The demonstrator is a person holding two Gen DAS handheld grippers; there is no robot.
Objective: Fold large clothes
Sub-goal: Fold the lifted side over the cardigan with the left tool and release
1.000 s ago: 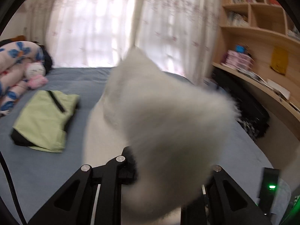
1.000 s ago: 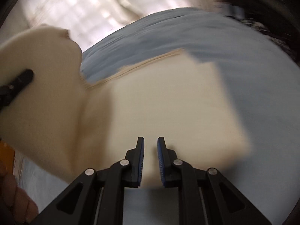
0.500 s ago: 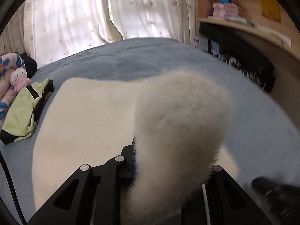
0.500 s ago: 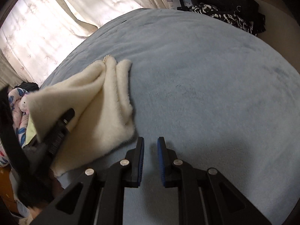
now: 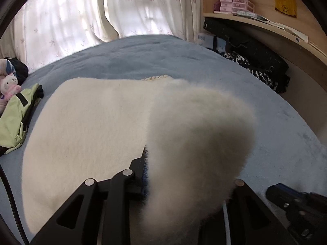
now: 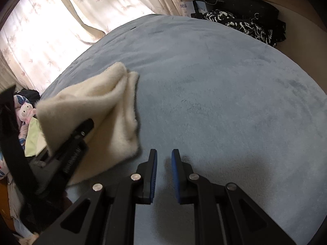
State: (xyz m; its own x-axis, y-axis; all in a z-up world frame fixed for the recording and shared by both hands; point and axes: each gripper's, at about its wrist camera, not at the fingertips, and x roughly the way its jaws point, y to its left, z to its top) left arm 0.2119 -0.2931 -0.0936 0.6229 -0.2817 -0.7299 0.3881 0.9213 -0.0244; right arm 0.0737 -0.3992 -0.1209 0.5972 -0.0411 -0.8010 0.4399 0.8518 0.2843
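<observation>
A fluffy cream garment (image 5: 92, 122) lies spread on the blue bed (image 5: 143, 61). One corner of it is lifted and bulges over my left gripper (image 5: 184, 159), hiding the right finger. The left jaws are opening, with the thick fabric still pinched between them. In the right wrist view that raised flap (image 6: 114, 102) drapes over the left gripper (image 6: 85, 124). My right gripper (image 6: 164, 153) hovers over bare blanket (image 6: 224, 81) just right of the garment. Its jaws are almost closed with nothing between them. Its tip (image 5: 273, 192) shows at the lower right of the left wrist view.
A folded green garment (image 5: 16, 118) and a plush toy (image 5: 10, 85) lie at the bed's left edge. Black bags and patterned cloth (image 5: 255, 57) sit along the right side under a wooden shelf (image 5: 265, 26). Curtains (image 5: 81, 20) hang behind the bed.
My left gripper came down and across with the garment's corner, so the cloth now lies spread on the bed. My right gripper moved off the garment onto bare blanket.
</observation>
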